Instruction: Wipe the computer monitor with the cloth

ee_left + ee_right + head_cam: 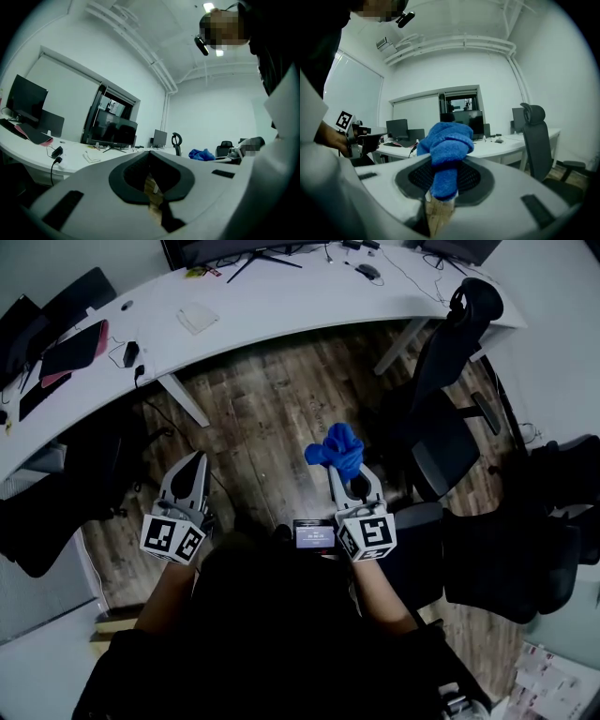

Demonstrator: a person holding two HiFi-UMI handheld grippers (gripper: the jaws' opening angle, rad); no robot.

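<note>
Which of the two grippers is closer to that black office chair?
Right. The right gripper, holding the blue cloth, sits just left of the black office chair; the left gripper is much farther left.

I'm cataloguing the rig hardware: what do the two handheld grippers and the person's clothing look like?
The left gripper and right gripper both have pale grey, tapering bodies lined with black pads. Each carries at its rear a white cube printed with black square markers. The person wears a dark top.
</note>
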